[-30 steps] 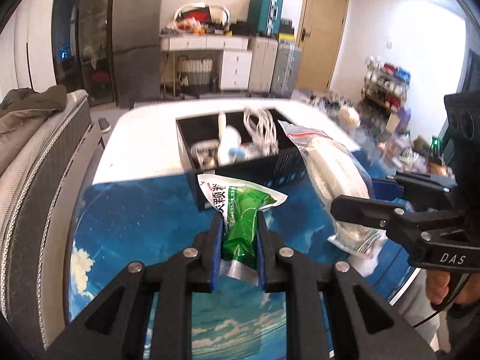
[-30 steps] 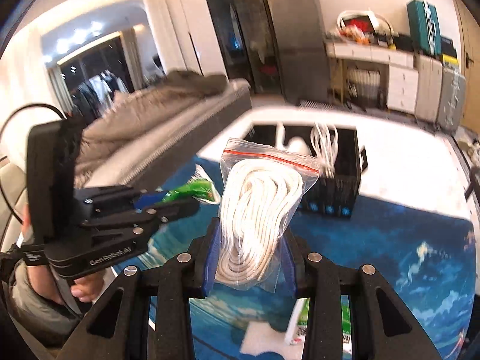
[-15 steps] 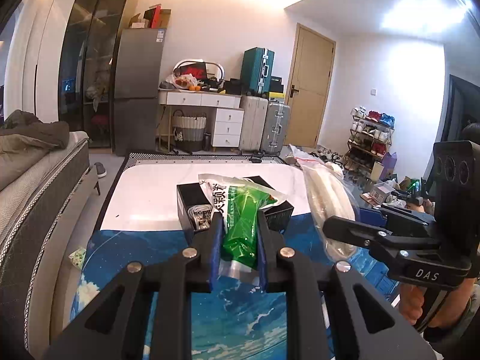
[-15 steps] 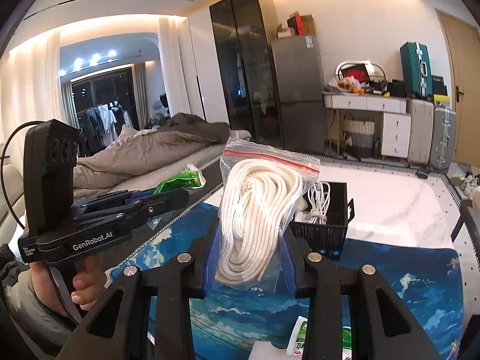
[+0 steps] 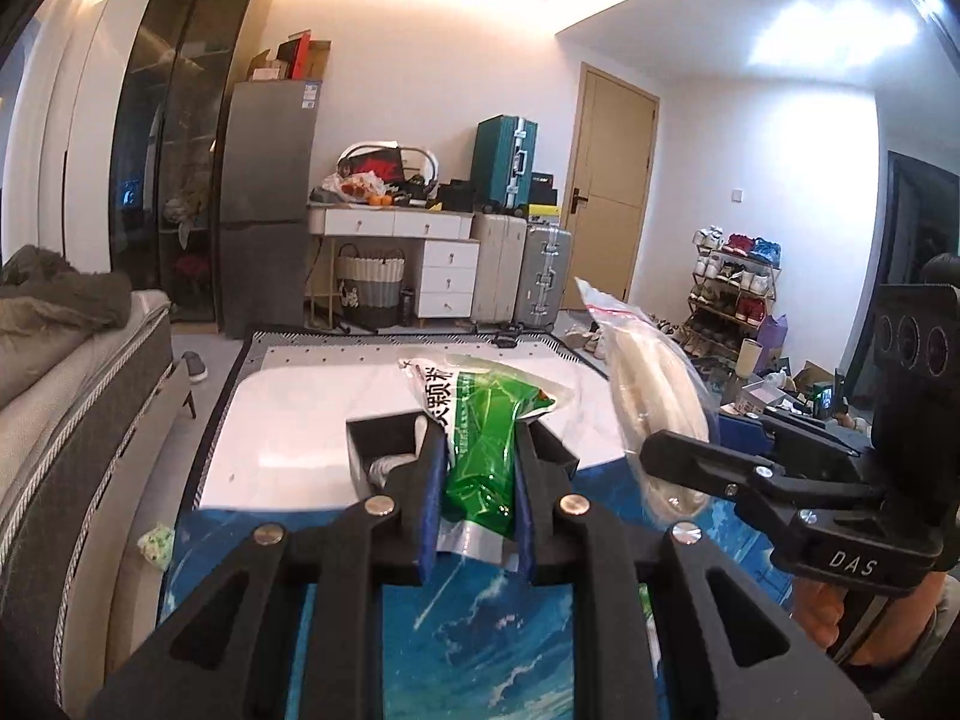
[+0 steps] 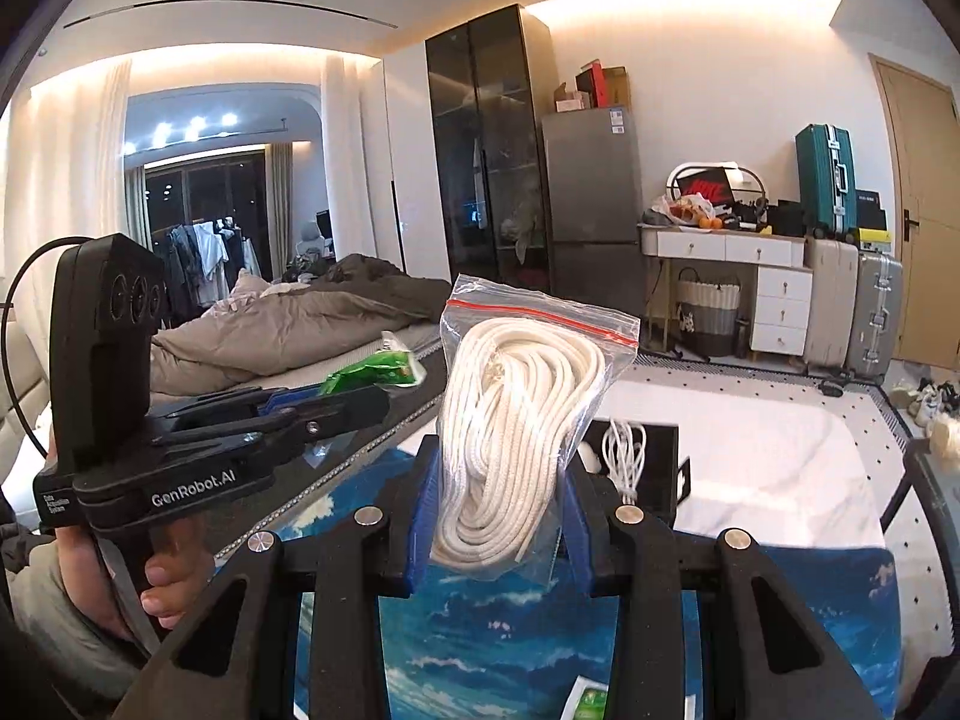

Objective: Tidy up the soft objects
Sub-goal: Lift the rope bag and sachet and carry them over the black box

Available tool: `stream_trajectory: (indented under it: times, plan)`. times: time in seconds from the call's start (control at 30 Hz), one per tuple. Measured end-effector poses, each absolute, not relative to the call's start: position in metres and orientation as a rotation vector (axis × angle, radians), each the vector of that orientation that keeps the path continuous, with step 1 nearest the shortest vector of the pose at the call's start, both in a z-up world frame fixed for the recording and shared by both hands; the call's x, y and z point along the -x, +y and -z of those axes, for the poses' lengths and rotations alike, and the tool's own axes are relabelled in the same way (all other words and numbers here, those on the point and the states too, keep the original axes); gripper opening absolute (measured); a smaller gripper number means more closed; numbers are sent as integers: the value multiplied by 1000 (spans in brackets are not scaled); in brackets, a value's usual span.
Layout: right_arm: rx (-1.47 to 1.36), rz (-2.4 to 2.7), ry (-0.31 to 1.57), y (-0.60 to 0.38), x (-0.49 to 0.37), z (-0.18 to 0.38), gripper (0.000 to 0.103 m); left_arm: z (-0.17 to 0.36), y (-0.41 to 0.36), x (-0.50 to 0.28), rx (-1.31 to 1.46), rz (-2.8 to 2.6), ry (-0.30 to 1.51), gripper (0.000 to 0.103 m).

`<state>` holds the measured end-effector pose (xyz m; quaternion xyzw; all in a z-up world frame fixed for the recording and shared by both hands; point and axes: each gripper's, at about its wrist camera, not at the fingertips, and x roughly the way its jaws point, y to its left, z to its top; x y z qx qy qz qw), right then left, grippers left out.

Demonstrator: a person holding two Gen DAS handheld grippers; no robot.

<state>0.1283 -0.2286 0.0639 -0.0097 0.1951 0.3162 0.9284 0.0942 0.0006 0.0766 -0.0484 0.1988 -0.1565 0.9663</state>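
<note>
My left gripper (image 5: 477, 480) is shut on a green and white soft packet (image 5: 480, 438) and holds it up above the blue mat. My right gripper (image 6: 495, 510) is shut on a clear zip bag of white rope (image 6: 516, 420), also held up. The rope bag (image 5: 648, 396) shows at the right of the left wrist view and the green packet (image 6: 375, 369) at the left of the right wrist view. A black bin (image 5: 366, 438) stands on the white table beyond the mat; it shows in the right wrist view (image 6: 660, 450) with a white cable (image 6: 624, 456) inside.
A blue sky-print mat (image 5: 480, 630) covers the near table, with the white tabletop (image 5: 300, 420) beyond. A green and white packet (image 6: 588, 705) lies on the mat near the front edge. A bed (image 5: 54, 372) runs along the left. Drawers and suitcases stand at the far wall.
Both grippers have risen and tilted up with their loads, so the bin and table now sit lower and farther in view. Neither grip has changed.
</note>
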Motion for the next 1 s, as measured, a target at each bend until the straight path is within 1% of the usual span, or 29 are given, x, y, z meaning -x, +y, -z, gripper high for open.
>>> stream_trajectory:
  times: [0.2, 0.6, 0.77, 1.0]
  plan:
    - [23, -645, 361, -225, -148, -80, 36, -94, -4, -113, 81, 334, 354, 18]
    - [18, -622, 338, -208, -203, -93, 36, -102, -4, -160, 131, 329, 320, 18]
    - [28, -604, 382, -198, -231, -90, 36, -98, -2, -181, 156, 319, 341, 18]
    - [39, -560, 512, -181, -274, -81, 36, -79, -6, -221, 186, 306, 471, 18]
